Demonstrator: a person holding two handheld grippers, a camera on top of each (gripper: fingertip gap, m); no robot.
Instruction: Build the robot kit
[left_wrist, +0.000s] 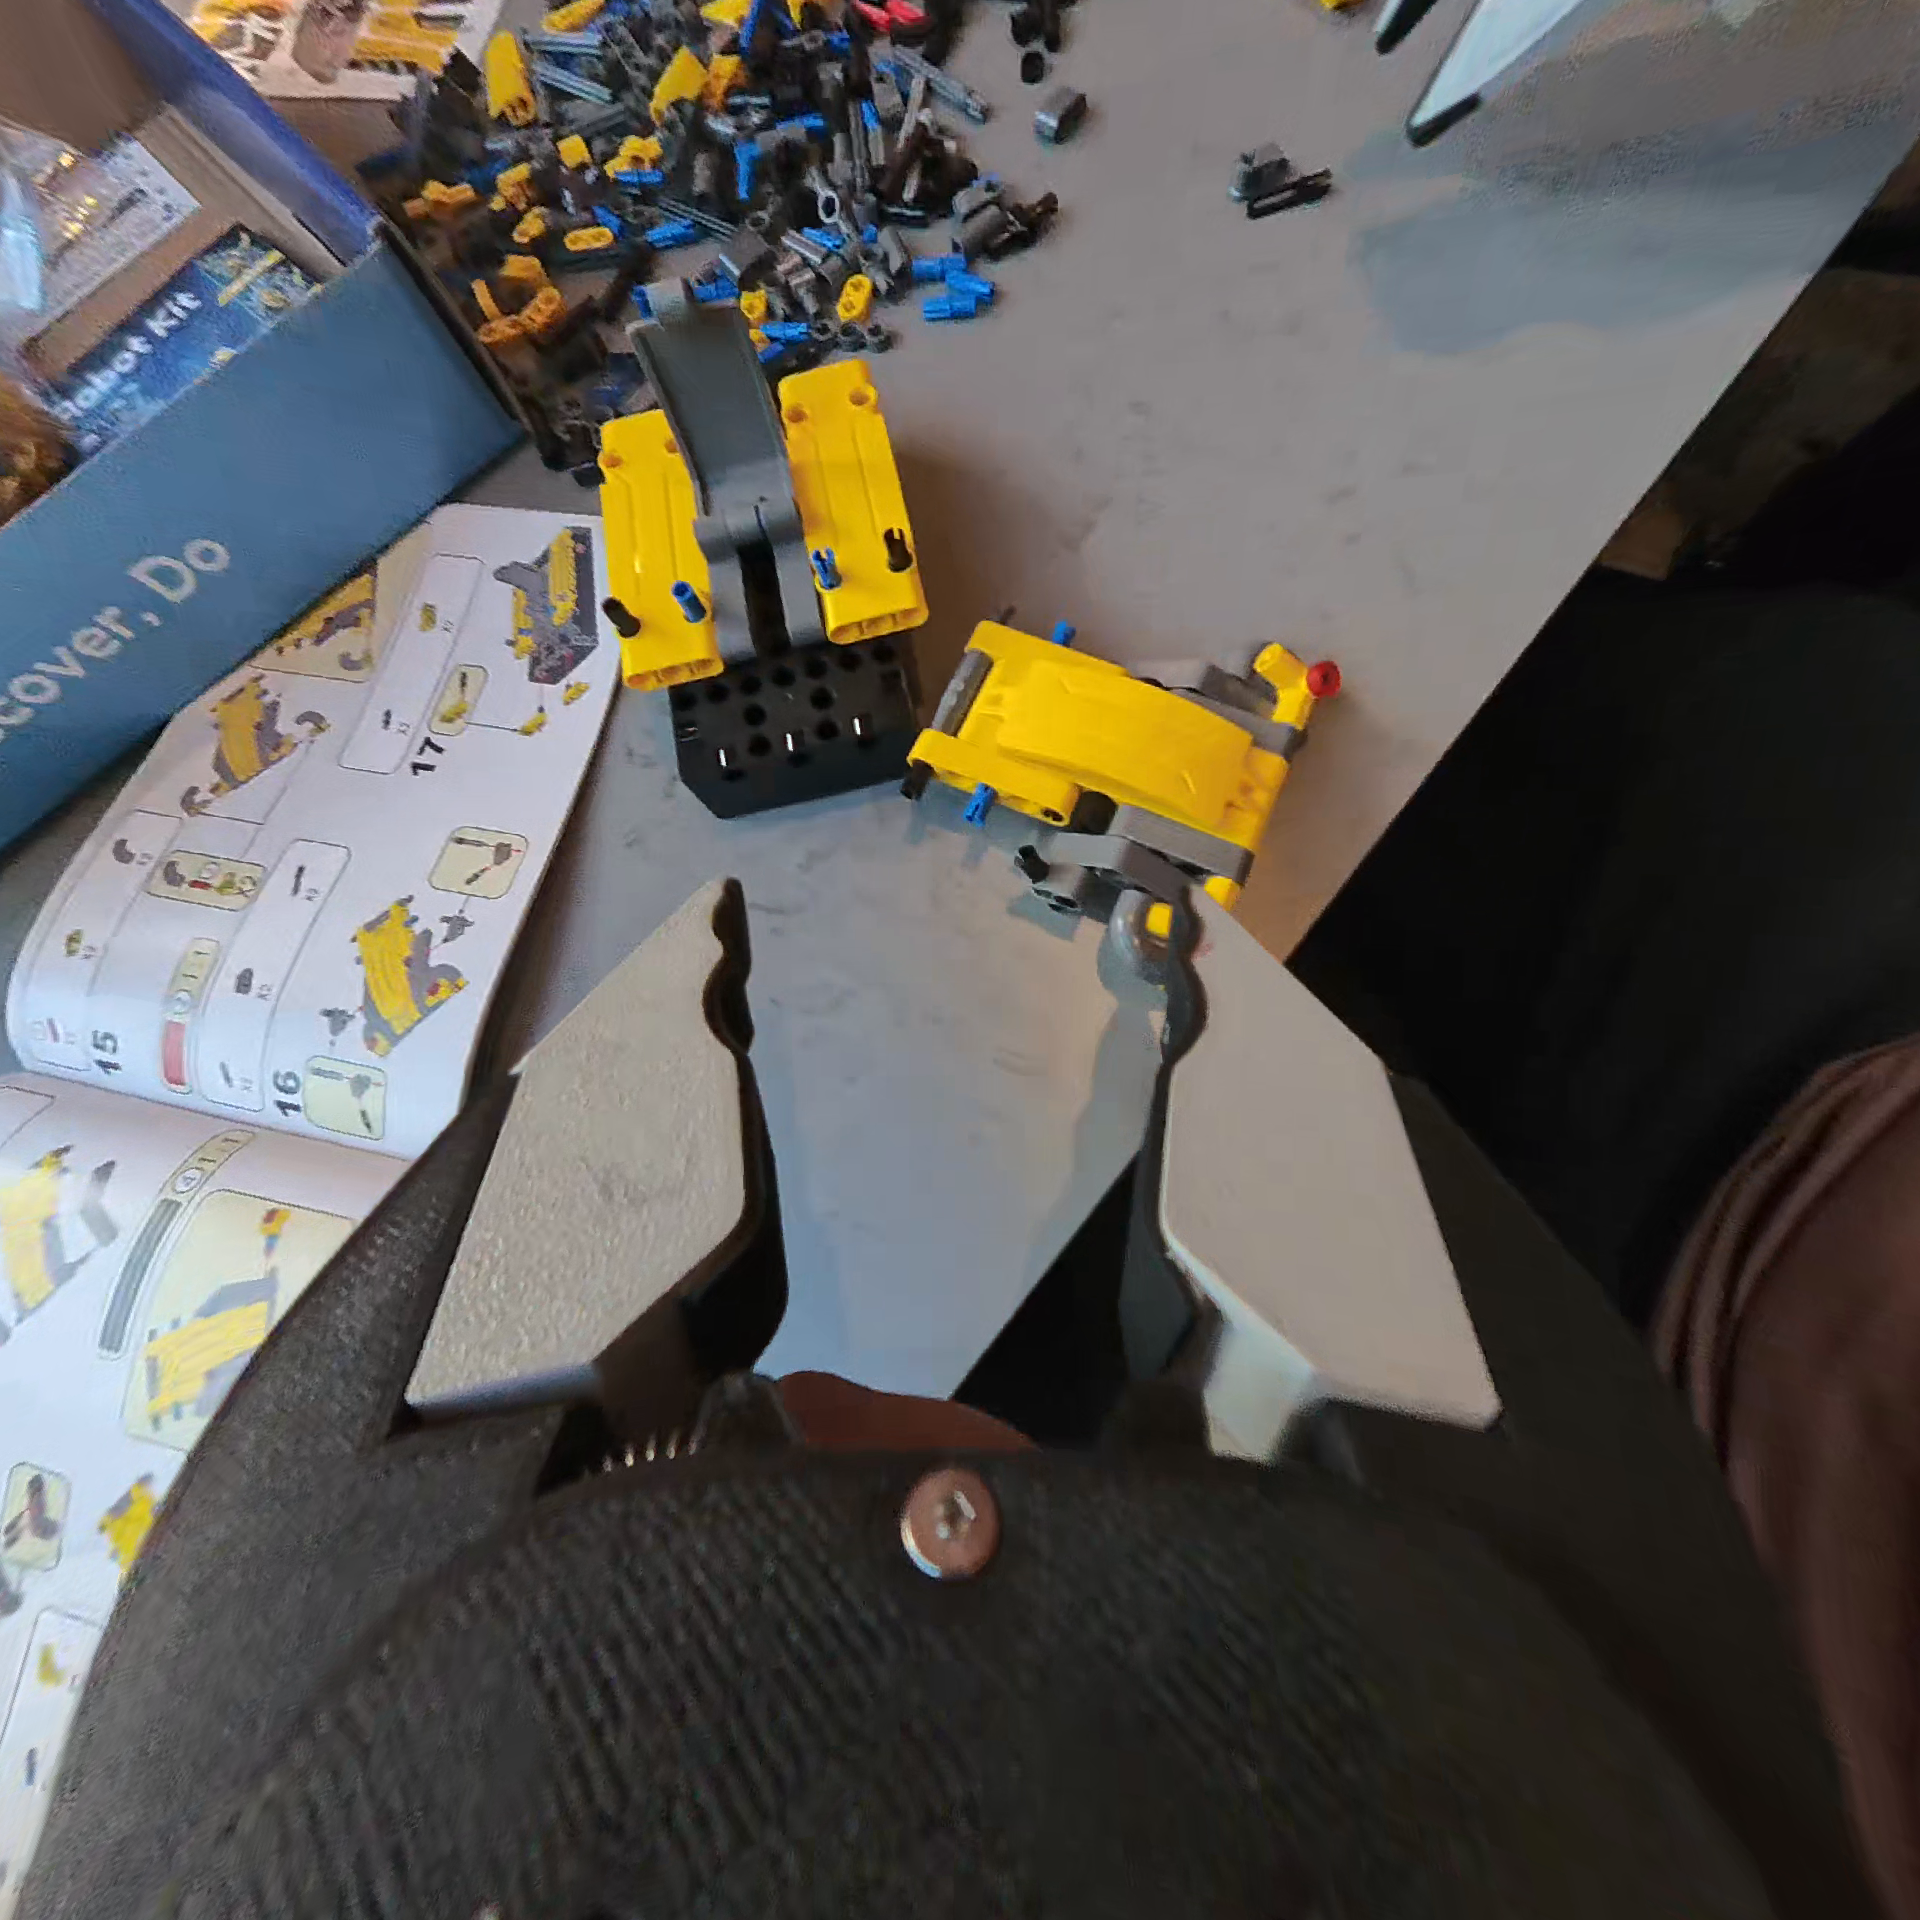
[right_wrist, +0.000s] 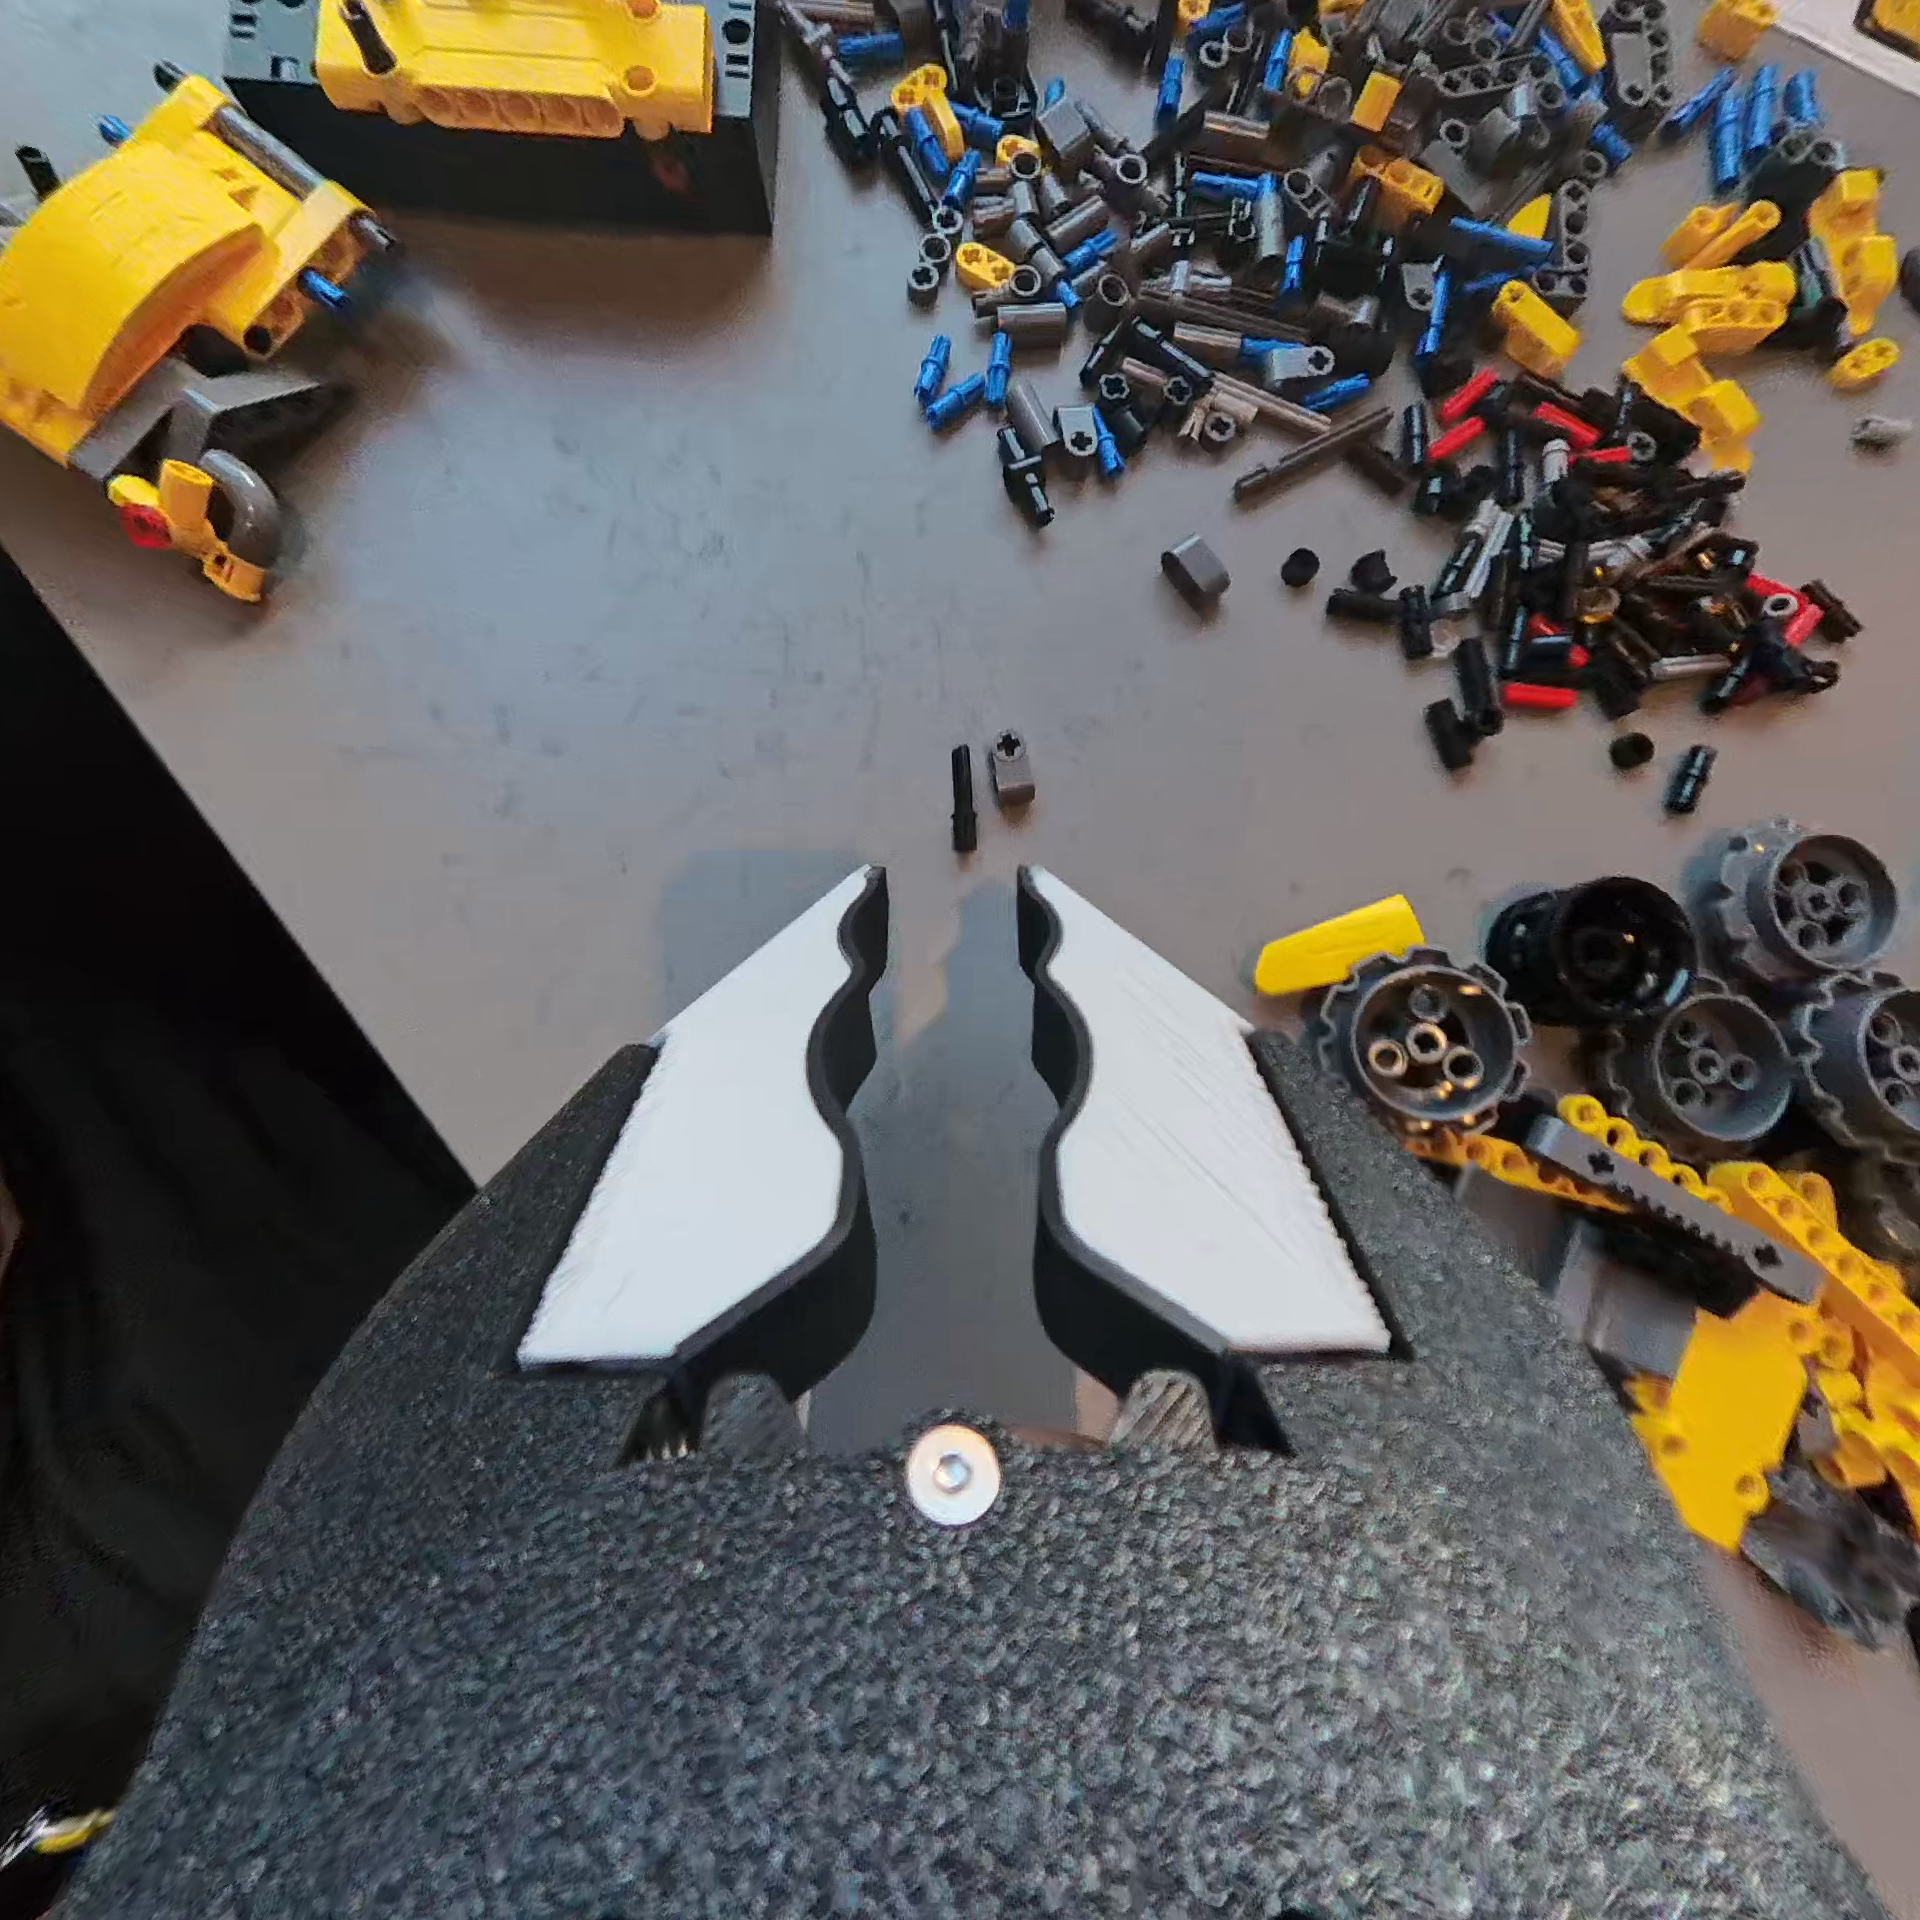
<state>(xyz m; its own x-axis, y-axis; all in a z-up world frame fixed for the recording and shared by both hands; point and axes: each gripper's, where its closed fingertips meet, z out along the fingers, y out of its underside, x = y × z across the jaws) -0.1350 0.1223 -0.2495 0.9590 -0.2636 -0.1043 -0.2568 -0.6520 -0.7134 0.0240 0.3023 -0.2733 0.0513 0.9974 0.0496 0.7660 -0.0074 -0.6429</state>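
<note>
In the left wrist view my left gripper (left_wrist: 961, 925) is wide open and empty, low over the grey table (left_wrist: 1195, 416). Its right fingertip (left_wrist: 1205, 966) sits against the grey curved hook (left_wrist: 1136, 948) of a small yellow-and-grey brick assembly (left_wrist: 1101, 748); the same assembly shows in the right wrist view (right_wrist: 156, 270). A black block with two yellow panels and a grey arm (left_wrist: 769, 582) stands just beyond. My right gripper (right_wrist: 951, 878) is empty, its jaws a narrow gap apart. A small black pin (right_wrist: 963, 795) and a grey connector (right_wrist: 1010, 769) lie just ahead of its tips.
A large pile of loose black, blue, yellow and red parts (right_wrist: 1351, 260) covers the far table. Several grey wheels (right_wrist: 1704, 997) and a yellow beam assembly (right_wrist: 1714, 1299) lie to the right. An open instruction booklet (left_wrist: 312, 810) and a blue box (left_wrist: 208, 468) lie left. The table edge (left_wrist: 1455, 748) runs close by. The left gripper's tips are roughly 25 cm from the right gripper's. From my right tips it is roughly 15 cm to the yellow beam assembly (right_wrist: 1714, 1299); from my left, 40 cm.
</note>
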